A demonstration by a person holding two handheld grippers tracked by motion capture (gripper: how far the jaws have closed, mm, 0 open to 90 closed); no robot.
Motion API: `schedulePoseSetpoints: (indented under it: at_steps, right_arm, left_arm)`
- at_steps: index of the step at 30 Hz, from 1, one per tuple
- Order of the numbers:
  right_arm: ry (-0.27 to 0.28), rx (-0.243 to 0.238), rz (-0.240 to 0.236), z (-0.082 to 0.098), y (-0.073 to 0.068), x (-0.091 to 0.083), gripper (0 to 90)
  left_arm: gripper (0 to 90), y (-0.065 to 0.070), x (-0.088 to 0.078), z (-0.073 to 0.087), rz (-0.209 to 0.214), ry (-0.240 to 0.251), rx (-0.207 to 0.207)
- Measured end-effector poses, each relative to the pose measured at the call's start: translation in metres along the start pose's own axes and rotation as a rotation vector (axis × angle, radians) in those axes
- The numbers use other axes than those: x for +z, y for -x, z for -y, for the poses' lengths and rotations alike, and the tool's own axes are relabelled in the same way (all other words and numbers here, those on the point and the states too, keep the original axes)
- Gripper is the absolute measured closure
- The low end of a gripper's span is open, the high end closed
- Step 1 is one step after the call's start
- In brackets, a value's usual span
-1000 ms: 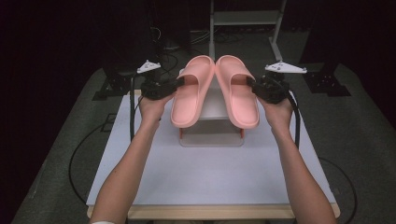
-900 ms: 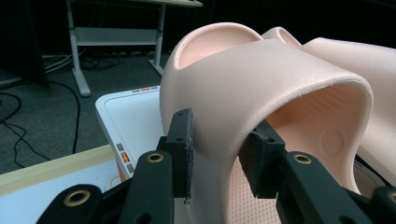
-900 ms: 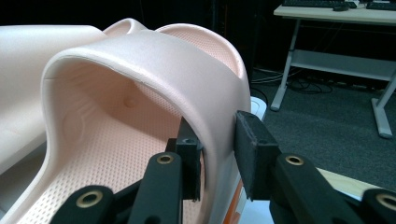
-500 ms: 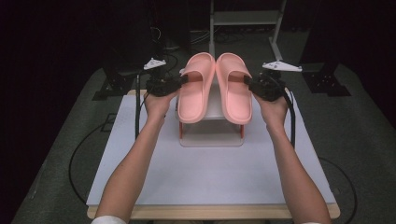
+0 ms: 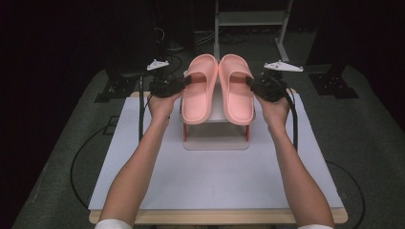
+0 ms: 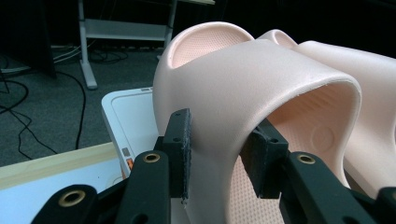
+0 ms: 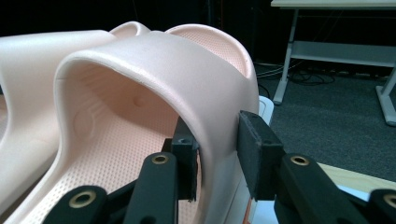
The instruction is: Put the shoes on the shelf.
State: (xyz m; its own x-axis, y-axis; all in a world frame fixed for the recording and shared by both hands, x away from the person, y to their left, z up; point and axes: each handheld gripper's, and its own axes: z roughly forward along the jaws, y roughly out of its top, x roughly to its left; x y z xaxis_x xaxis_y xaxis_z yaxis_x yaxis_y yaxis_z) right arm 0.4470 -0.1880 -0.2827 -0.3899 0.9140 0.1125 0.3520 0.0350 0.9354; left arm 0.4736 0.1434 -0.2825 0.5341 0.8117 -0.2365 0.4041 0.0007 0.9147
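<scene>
Both jaw sets just opening: left gripper (image 6: 219, 158) slack around left slipper (image 6: 243, 93) strap, right gripper (image 7: 219, 154) same on right slipper (image 7: 154, 70). Pair looks placed on rack (image 5: 217, 138); release underway.

Plenty of bare table (image 5: 215, 181) in front of the little stand (image 5: 216, 139) — a hand could sweep across there freely. Up top it's tight: the two pink slippers (image 5: 217, 90) lie side by side, touching, so nothing fits between them. The left gripper (image 5: 184, 82) and right gripper (image 5: 249, 84) each straddle an outer strap wall (one jaw inside the strap, one outside). Behind the table, a metal frame (image 5: 250, 19) and floor cables (image 5: 172, 45) crowd the far side.
</scene>
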Motion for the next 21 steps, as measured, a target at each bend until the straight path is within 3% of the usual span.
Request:
schedulePoseSetpoints:
  at_steps: [21]
  right_arm:
    - [-0.034, 0.047, 0.031, 0.001, 0.003, 0.021, 67.0]
  left_arm:
    - [62.6, -0.002, 0.015, -0.001, -0.01, -0.028, -0.01]
